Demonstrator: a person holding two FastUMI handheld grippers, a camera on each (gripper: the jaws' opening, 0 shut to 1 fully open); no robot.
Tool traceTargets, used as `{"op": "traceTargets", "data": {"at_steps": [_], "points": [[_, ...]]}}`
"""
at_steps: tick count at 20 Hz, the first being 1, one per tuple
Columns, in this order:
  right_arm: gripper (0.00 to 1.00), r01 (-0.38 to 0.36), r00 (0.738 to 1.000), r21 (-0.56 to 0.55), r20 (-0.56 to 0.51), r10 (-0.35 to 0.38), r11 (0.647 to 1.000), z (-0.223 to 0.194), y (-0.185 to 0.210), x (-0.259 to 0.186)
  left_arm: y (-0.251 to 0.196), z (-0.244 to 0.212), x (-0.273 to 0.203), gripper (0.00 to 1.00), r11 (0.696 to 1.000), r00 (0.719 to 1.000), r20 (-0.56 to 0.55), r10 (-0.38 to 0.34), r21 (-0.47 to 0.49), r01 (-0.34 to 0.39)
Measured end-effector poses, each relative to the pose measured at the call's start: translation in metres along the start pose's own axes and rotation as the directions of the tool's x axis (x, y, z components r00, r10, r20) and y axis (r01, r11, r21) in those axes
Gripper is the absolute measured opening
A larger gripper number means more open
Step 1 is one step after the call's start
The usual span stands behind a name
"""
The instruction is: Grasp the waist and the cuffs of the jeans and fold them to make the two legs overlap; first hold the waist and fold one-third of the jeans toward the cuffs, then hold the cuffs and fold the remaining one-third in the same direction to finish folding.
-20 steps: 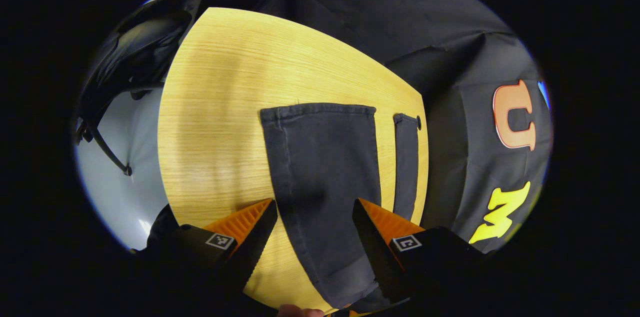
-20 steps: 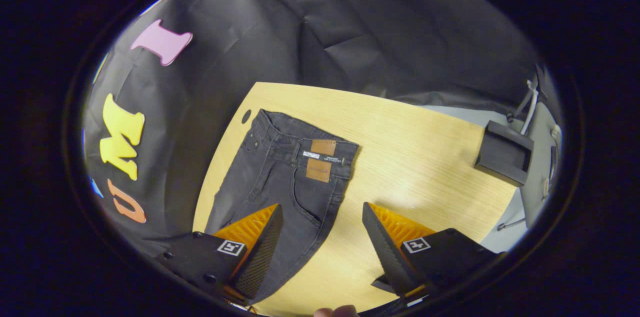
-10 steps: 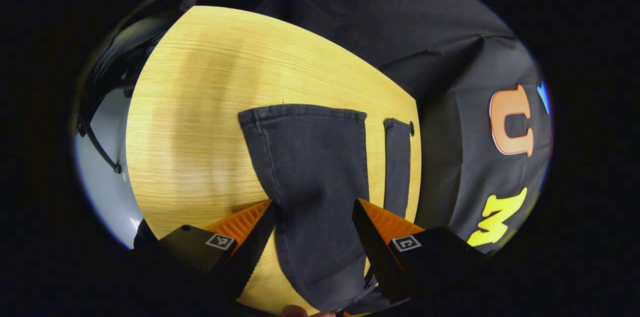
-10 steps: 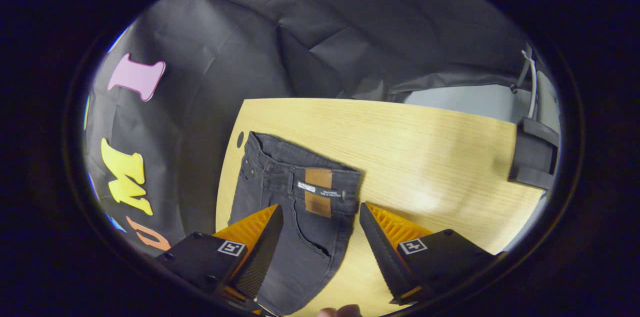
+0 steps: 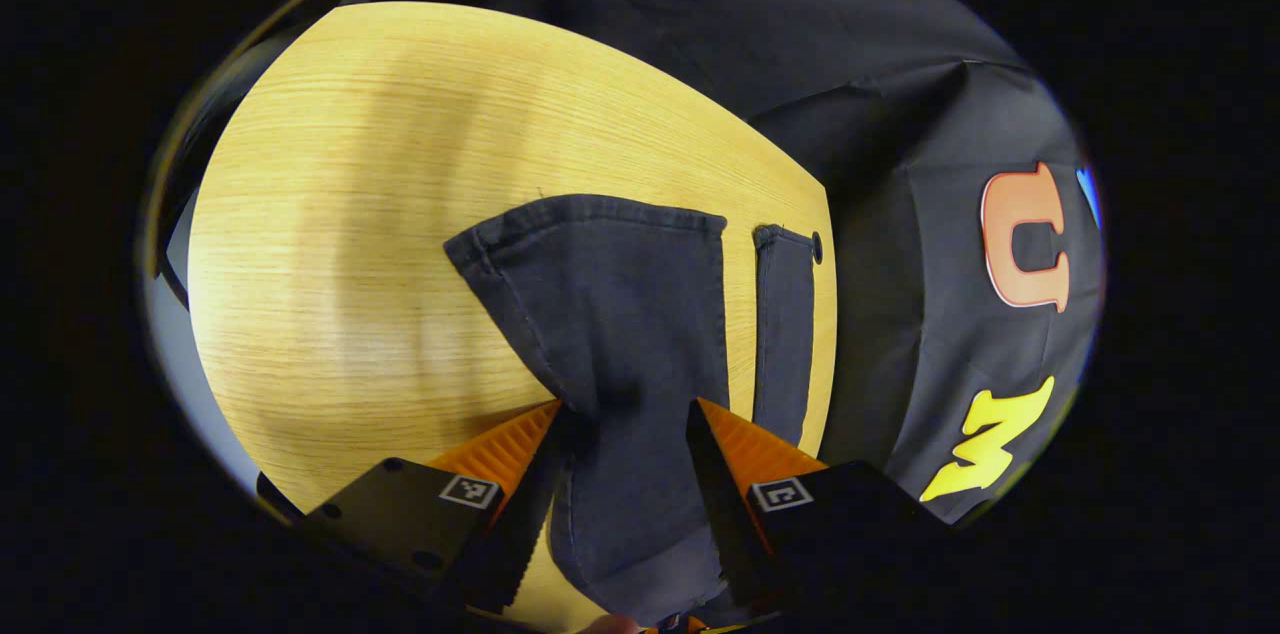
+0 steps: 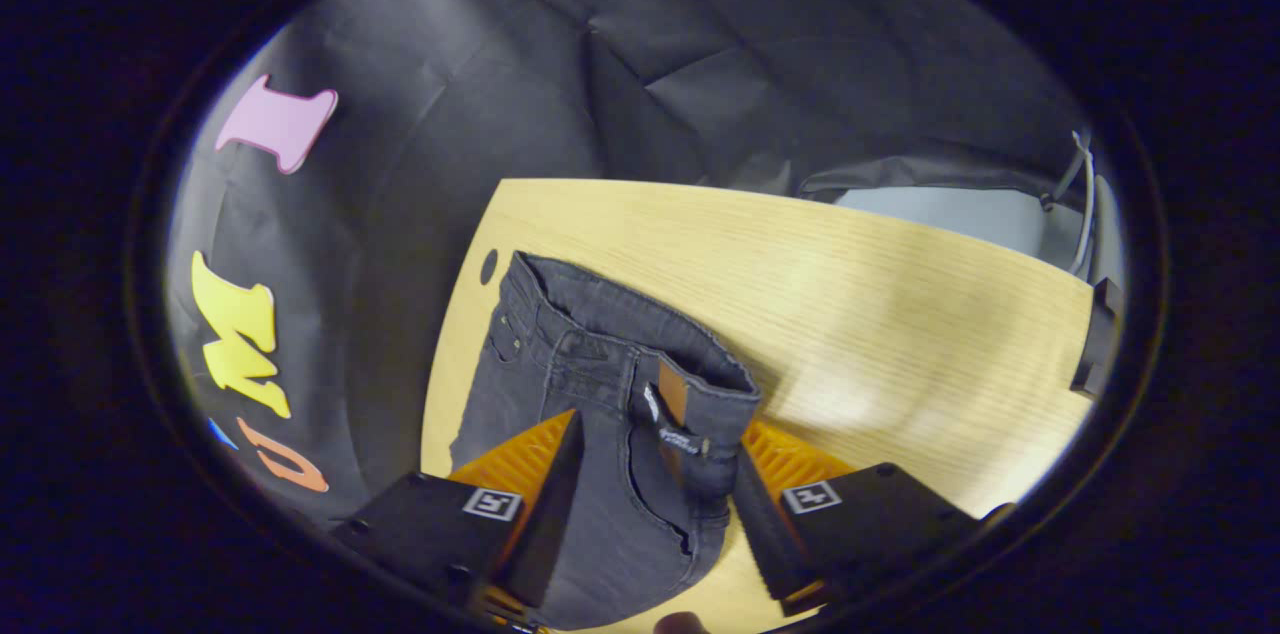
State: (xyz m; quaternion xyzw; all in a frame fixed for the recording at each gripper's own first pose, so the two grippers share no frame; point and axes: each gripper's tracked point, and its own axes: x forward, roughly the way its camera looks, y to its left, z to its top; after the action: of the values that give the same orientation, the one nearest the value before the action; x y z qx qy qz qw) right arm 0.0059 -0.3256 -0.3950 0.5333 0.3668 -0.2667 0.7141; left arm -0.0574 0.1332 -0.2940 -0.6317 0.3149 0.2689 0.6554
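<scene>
**Both grippers have closed in on the jeans**

Since a second ago both grippers have dropped toward the cloth and narrowed. At the bottom of the left gripper view, the left gripper [image 5: 622, 434] now has its jaws pinching the near leg, which bunches between them, where it lay flat before. Beyond it the cuffs [image 5: 600, 212] lie mid-frame on the bench [image 5: 400, 164].

At the bottom of the right gripper view, the right gripper [image 6: 655, 459] has its jaws tight against the waist [image 6: 690, 394], whose near corner has curled up and hidden most of the leather patch [image 6: 672, 404]. The jeans [image 6: 560, 364] run toward the bench's far left edge.

Judgement: denim is soft, limp, fairly heavy — grip hem and waistband seams, where the cloth is thickest.
</scene>
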Motion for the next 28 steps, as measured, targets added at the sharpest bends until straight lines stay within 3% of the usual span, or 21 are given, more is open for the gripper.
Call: {"op": "traceTargets", "data": {"at_steps": [4, 5, 7, 8, 9, 11, 16, 19, 20, 23, 24, 25, 28], "points": [[0.31, 0.079, 0.996, 0.059, -0.038, -0.077, 0.995, 0.0, -0.009, 0.002, 0.009, 0.001, 0.015, 0.42, 0.999, 0.999, -0.012, 0.036, -0.039, -0.037], [0.2, 0.078, 0.996, 0.074, -0.056, -0.074, 0.994, -0.003, -0.009, 0.002, 0.009, 0.004, 0.015, 0.18, 0.998, 0.999, -0.01, 0.035, -0.046, -0.035], [0.19, 0.088, 0.994, 0.087, -0.075, -0.082, 0.992, -0.007, -0.007, -0.001, 0.004, 0.005, 0.01, 0.13, 0.999, 1.0, -0.019, 0.02, -0.035, -0.02], [0.08, 0.072, 0.995, 0.099, -0.081, -0.064, 0.992, -0.006, -0.006, -0.002, 0.001, 0.006, 0.007, 0.1, 1.0, 1.0, -0.017, 0.008, -0.028, -0.008], [0.11, 0.058, 0.995, 0.102, -0.083, -0.05, 0.993, -0.005, -0.003, -0.008, -0.004, 0.006, 0.005, 0.06, 1.0, 1.0, -0.016, -0.004, -0.018, 0.004], [0.11, 0.033, 0.996, 0.091, -0.088, -0.025, 0.995, -0.004, 0.002, -0.018, -0.015, 0.005, -0.003, 0.04, 1.0, 0.999, -0.022, -0.025, 0.003, 0.025], [0.11, -0.02, 0.993, 0.047, -0.113, 0.025, 0.999, 0.001, 0.033, -0.044, -0.047, 0.009, -0.02, 0.04, 0.998, 0.998, -0.063, 0.007, 0.06, -0.004], [0.11, -0.062, 0.989, 0.018, -0.135, 0.064, 0.998, 0.006, 0.069, -0.053, -0.081, 0.01, -0.023, 0.04, 0.989, 0.995, -0.098, 0.013, 0.148, 0.001], [0.07, -0.081, 0.986, 0.016, -0.142, 0.083, 0.997, 0.008, 0.082, -0.056, -0.092, 0.013, -0.022, 0.04, 0.984, 0.994, -0.11, 0.019, 0.177, 0.001], [0.1, -0.127, 0.98, 0.005, -0.154, 0.126, 0.992, 0.02, 0.122, -0.061, -0.125, 0.019, -0.015, 0.04, 0.976, 0.99, -0.138, 0.036, 0.217, -0.005], [0.06, -0.14, 0.978, 0.007, -0.158, 0.139, 0.99, 0.025, 0.134, -0.063, -0.135, 0.021, -0.01, 0.03, 0.973, 0.988, -0.147, 0.043, 0.23, -0.008], [0.1, -0.148, 0.976, 0.01, -0.161, 0.148, 0.989, 0.03, 0.144, -0.062, -0.144, 0.023, -0.005, 0.04, 0.969, 0.986, -0.157, 0.054, 0.248, -0.014], [0.1, -0.159, 0.972, 0.0, -0.174, 0.156, 0.987, 0.045, 0.17, -0.047, -0.168, 0.03, 0.017, 0.04, 0.952, 0.98, -0.182, 0.083, 0.304, -0.025]]}}
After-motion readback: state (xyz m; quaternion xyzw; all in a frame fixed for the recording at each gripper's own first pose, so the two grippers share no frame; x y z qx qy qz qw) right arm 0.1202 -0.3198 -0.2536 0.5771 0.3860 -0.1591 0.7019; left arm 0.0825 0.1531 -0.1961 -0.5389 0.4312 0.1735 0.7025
